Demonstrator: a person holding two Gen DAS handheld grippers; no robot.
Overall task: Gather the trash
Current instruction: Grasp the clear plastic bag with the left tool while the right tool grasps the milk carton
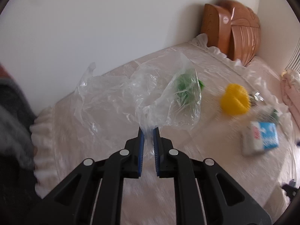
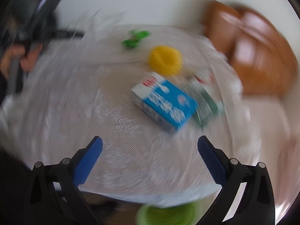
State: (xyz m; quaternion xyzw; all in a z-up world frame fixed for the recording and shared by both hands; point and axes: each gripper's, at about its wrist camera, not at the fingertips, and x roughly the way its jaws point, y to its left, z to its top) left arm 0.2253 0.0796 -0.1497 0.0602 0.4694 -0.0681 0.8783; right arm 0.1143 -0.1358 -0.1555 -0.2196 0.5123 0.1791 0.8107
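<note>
My left gripper (image 1: 148, 131) is shut on the edge of a clear plastic bag (image 1: 116, 97), which spreads over the table ahead. A green wrapper (image 1: 184, 89) shows through the bag's far side. A yellow cup-like object (image 1: 234, 99) and a blue-and-white carton (image 1: 262, 137) lie to the right. In the blurred right wrist view my right gripper (image 2: 150, 144) is open and empty above the table, short of the blue-and-white carton (image 2: 166, 103). The yellow object (image 2: 166, 60), the green wrapper (image 2: 135, 38) and a green-and-white packet (image 2: 208, 101) lie beyond.
The round table has a pale lace cloth (image 1: 150, 187) under clear plastic. A brown wooden chair back (image 1: 232, 31) stands behind it against the white wall. A green bin rim (image 2: 168, 213) shows below the table's near edge. The other hand and gripper (image 2: 33, 24) show at the far left.
</note>
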